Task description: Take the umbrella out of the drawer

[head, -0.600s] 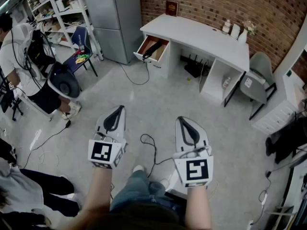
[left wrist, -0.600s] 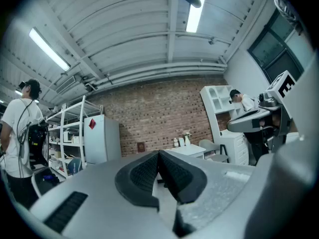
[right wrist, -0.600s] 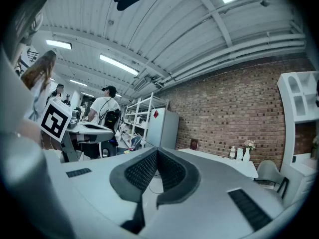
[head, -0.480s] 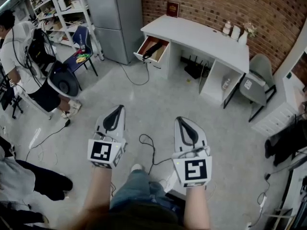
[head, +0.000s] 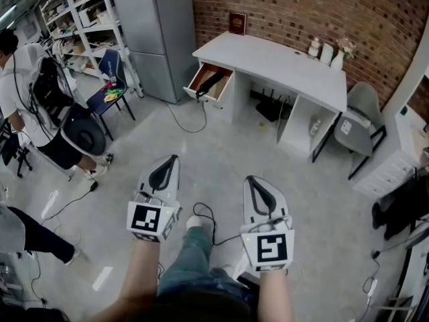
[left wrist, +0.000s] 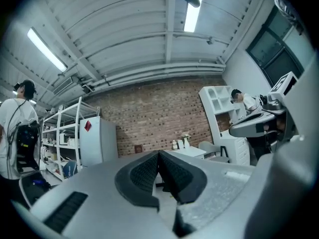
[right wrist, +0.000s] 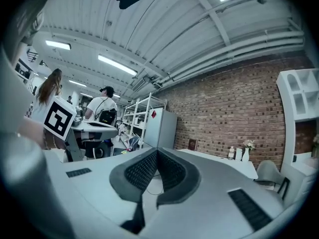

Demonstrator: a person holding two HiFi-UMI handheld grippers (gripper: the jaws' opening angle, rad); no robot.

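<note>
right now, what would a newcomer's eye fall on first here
Two grey hand-held tools, the left gripper and right gripper, fill the foreground, both shut and empty. Ahead, the white desk against the red brick wall has its wooden drawer open, a dark umbrella inside.

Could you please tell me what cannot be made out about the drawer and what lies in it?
Umbrella, head view: too far and small; only a dark long shape in the open drawer, its handle end unclear.
Drawer's rear, head view: hidden under the desk top.
Drawer, left gripper view and right gripper view: covered by the left gripper and the right gripper themselves.
</note>
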